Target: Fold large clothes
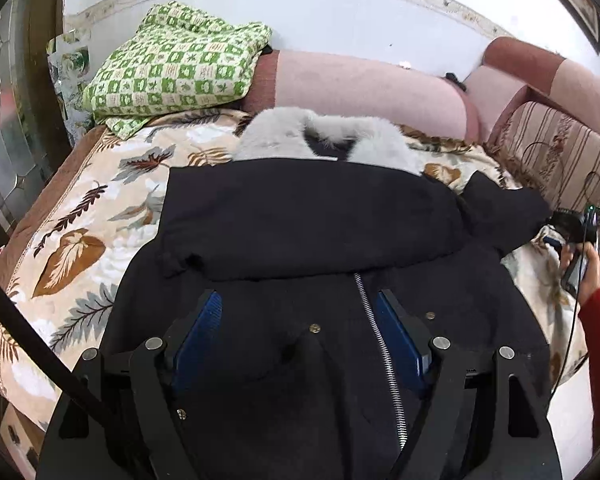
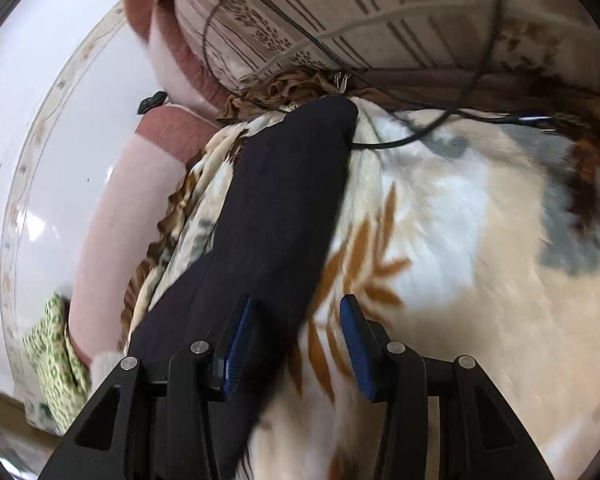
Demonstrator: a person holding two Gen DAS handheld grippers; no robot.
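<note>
1. The left gripper [image 1: 300,312] hangs over the front of a black coat [image 1: 308,216], its two blue pads [image 1: 204,332] spread wide and gripping nothing; the coat lies beneath the gap between them.
2. The coat's metal zipper [image 1: 376,340] runs from about 12 o'clock down to 6 o'clock, just inside the pad on the 3 o'clock side, with small brass snaps [image 1: 314,327] near it.
3. Toward 12 o'clock, one sleeve [image 1: 300,224] is folded across the chest, and beyond it sits the grey fur collar [image 1: 324,136].
4. The coat rests on a leaf-print blanket [image 1: 96,216] covering a bed.
5. At 10 o'clock lies a green checked cloth [image 1: 172,64]; a pink bolster [image 1: 364,88] runs along the white wall [image 1: 340,12] at 12 o'clock.
6. The right gripper [image 2: 300,312] is released, jaws part-way apart; the other sleeve [image 2: 284,208] lies under its 9 o'clock pad, the blanket [image 2: 480,280] under the rest of the gap. The view is motion-blurred.
7. That sleeve stretches toward 12 o'clock, its cuff close to a striped cushion [image 2: 340,12], where thin black cables [image 2: 420,136] cross.
8. In the left view, a hand [image 1: 580,268] with a red cuff holds the right gripper at 3 o'clock.
</note>
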